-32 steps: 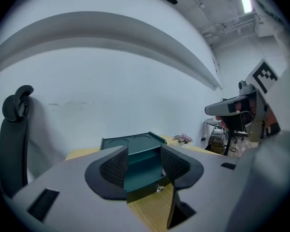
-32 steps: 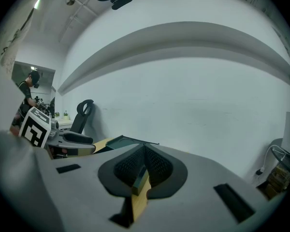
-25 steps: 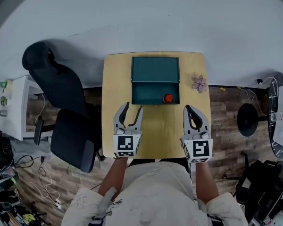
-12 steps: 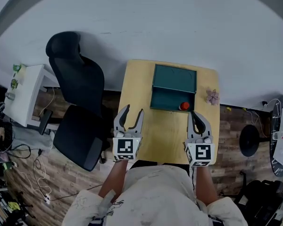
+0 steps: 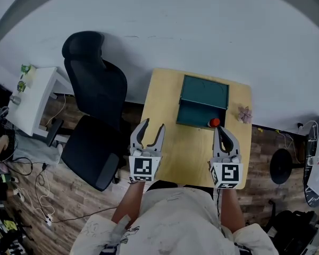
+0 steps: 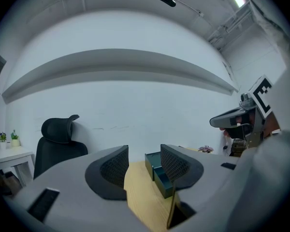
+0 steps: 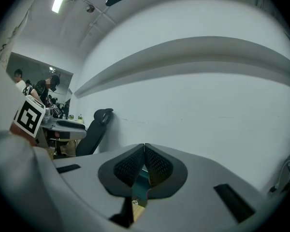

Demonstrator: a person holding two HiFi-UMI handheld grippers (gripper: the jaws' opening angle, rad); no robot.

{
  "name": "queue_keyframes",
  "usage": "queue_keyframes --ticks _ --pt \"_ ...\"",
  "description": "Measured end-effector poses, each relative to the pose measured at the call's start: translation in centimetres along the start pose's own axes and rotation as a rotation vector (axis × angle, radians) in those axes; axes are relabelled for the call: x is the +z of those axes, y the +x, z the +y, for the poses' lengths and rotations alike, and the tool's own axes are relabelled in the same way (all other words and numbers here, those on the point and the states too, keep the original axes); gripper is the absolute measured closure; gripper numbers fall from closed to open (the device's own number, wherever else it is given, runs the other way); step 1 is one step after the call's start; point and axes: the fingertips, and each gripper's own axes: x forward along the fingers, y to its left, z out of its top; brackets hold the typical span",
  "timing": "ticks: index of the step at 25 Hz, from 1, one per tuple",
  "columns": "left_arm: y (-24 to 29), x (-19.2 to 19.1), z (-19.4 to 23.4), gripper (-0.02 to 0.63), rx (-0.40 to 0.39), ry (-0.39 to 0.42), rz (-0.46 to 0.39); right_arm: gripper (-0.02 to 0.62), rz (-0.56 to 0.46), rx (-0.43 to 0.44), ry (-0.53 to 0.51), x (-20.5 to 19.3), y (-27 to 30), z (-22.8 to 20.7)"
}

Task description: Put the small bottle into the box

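A dark green box [image 5: 201, 101] lies open on the yellow table [image 5: 194, 147]. The small bottle's red cap [image 5: 214, 122] shows inside the box, at its near right corner. My left gripper [image 5: 152, 125] hovers over the table's near left part, short of the box, jaws open and empty. My right gripper [image 5: 220, 129] is just in front of the bottle, shut on nothing. In the left gripper view the box [image 6: 160, 175] shows between the open left gripper [image 6: 144, 153]. In the right gripper view the right gripper [image 7: 144, 149] has its pads touching, with a sliver of the box [image 7: 142, 181] below them.
A pink flower-like ornament [image 5: 244, 113] lies at the table's far right edge. A black office chair [image 5: 93, 110] stands left of the table, with a white side table [image 5: 34, 97] beyond it. A white wall is behind, and cables lie on the wood floor [image 5: 53, 195].
The head view has swung, so the table and box now sit further right and turned. Both grippers hold about the same places near the table's front; the left stays open, the right stays shut.
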Motion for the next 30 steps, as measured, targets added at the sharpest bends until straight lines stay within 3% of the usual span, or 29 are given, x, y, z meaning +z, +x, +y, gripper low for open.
queue_keyframes --ticks 7,14,30 --pt "-0.7 -0.3 0.6 0.423 0.007 -0.005 0.004 0.580 -0.006 0.017 0.001 0.3 0.3 1.0" --pt "-2.2 0.6 2.5 0.592 0.083 -0.038 -0.047 0.580 -0.010 0.041 -0.006 0.5 0.6 2.1" --pt "-3.1 0.7 3.4 0.598 0.080 -0.026 -0.055 0.580 -0.002 0.058 -0.018 0.4 0.9 3.0"
